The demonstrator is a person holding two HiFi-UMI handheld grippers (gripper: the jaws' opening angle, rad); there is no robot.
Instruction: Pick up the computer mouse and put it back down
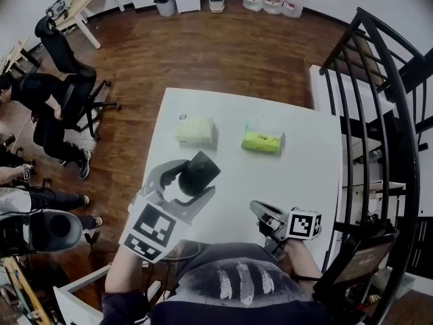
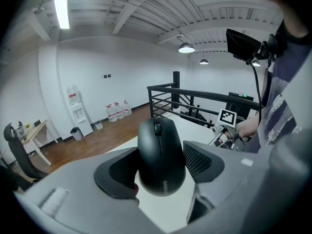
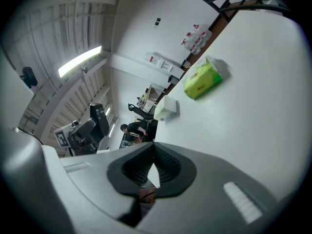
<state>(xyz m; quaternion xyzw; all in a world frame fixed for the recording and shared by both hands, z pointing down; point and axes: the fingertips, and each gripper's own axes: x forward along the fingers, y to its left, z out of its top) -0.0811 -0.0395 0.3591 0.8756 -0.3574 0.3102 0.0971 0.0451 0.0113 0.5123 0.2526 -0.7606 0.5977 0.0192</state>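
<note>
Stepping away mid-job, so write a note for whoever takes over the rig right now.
Left tool: shut on the computer mouse, held above the near left part of the white table.
Right tool: shut, empty, by the table's near right edge.
Yellow tissue pack and green tissue pack lie on the far side.
Done: mouse picked up.
Left: set it back on the table and open the tool.
</note>
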